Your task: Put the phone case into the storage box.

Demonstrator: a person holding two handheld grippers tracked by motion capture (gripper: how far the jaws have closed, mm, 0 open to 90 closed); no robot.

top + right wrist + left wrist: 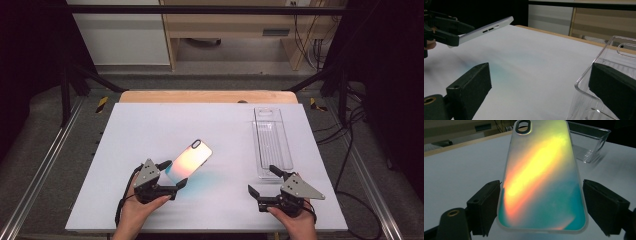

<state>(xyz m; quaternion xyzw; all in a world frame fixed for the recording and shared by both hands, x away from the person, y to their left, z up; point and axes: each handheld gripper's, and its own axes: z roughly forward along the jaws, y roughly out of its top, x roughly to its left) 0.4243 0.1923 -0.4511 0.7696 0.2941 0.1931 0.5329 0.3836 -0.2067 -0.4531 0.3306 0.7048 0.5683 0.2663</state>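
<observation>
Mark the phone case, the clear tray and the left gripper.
phone case (pixel 190 159), high view, middle of its iridescent back.
clear tray (pixel 272 142), high view, its ribbed floor.
left gripper (pixel 541 202), left gripper view, midway between its jaws, across the case's lower end.

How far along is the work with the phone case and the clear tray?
Done: the left gripper has the phone case clamped by its sides and tilted up off the table. In hand: the right gripper sits open at the near end of the clear tray, one jaw inside. Left: probably bringing case and tray together.
</observation>
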